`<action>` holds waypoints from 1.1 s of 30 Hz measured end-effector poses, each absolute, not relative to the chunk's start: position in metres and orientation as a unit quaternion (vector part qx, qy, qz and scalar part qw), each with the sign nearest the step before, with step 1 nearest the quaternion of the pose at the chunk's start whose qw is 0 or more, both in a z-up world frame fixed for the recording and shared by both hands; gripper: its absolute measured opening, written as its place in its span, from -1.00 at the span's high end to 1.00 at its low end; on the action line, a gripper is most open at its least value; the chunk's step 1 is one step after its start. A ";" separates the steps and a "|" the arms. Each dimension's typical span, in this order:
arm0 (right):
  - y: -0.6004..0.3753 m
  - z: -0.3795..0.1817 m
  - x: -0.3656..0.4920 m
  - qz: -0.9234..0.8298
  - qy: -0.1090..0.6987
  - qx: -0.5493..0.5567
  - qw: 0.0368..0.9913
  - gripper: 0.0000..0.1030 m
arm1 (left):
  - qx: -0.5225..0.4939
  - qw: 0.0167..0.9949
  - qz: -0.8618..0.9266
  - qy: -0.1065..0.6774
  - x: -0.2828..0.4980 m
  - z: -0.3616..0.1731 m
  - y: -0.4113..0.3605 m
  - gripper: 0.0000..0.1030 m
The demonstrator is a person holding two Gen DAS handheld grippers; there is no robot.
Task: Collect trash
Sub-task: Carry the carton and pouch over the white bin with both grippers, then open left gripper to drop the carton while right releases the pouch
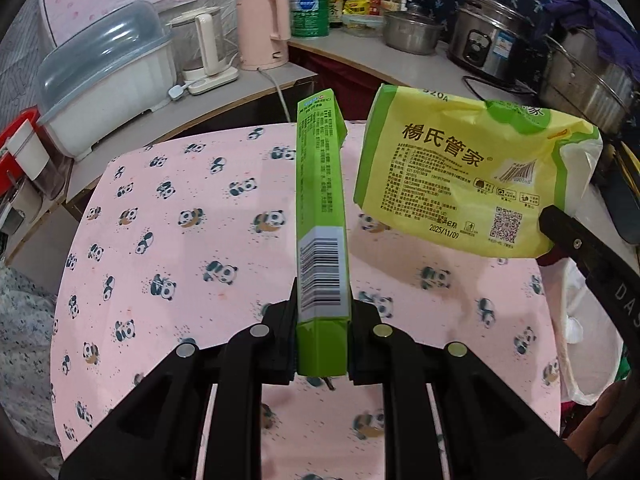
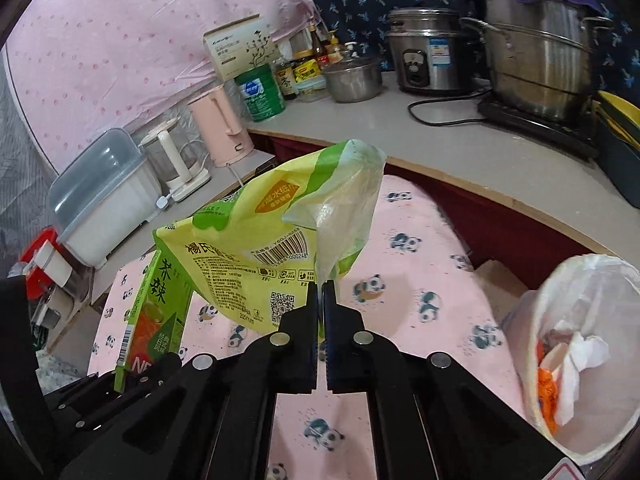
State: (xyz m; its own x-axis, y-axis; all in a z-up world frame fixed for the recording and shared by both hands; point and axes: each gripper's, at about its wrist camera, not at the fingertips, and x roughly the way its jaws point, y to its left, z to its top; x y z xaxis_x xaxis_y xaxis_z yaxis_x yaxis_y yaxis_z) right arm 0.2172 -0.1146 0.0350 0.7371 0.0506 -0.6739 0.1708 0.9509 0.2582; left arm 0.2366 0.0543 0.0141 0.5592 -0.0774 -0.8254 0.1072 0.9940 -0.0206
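My left gripper (image 1: 323, 312) is shut on a narrow green carton (image 1: 322, 216), held upright above the pink panda tablecloth (image 1: 180, 240). The same green carton (image 2: 156, 304) shows at the lower left of the right wrist view. My right gripper (image 2: 321, 292) is shut on the torn edge of an empty yellow-green plastic wrapper (image 2: 256, 236), which hangs lifted off the table. In the left wrist view that wrapper (image 1: 460, 176) floats to the right of the carton, with the right gripper's finger (image 1: 572, 240) at its lower right corner. A bin lined with a white bag (image 2: 576, 360) stands at the right, holding paper scraps.
Behind the table runs a counter (image 2: 420, 136) with a pink kettle (image 1: 264, 32), a glass kettle (image 1: 204, 48), a lidded white box (image 1: 108, 84), a green tin (image 1: 308, 10), bottles, a rice cooker (image 2: 428, 52) and steel pots (image 2: 536, 52). The bin's bag (image 1: 584, 320) borders the table's right edge.
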 end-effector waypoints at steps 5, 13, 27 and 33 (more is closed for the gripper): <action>-0.167 0.052 0.167 -0.069 0.339 0.171 0.923 0.95 | 0.041 0.886 -0.090 0.453 0.199 0.033 -0.002 0.69; -0.251 0.062 0.091 -0.130 0.314 0.199 0.919 0.95 | 0.086 0.880 -0.150 0.443 0.145 0.041 -0.097 0.69; -0.362 0.041 0.002 -0.235 0.294 0.243 0.894 0.95 | 0.136 0.844 -0.240 0.460 0.095 0.021 -0.214 0.68; -0.380 0.028 -0.007 -0.252 0.299 0.254 0.885 0.95 | 0.135 0.824 -0.268 0.481 0.095 0.008 -0.229 0.67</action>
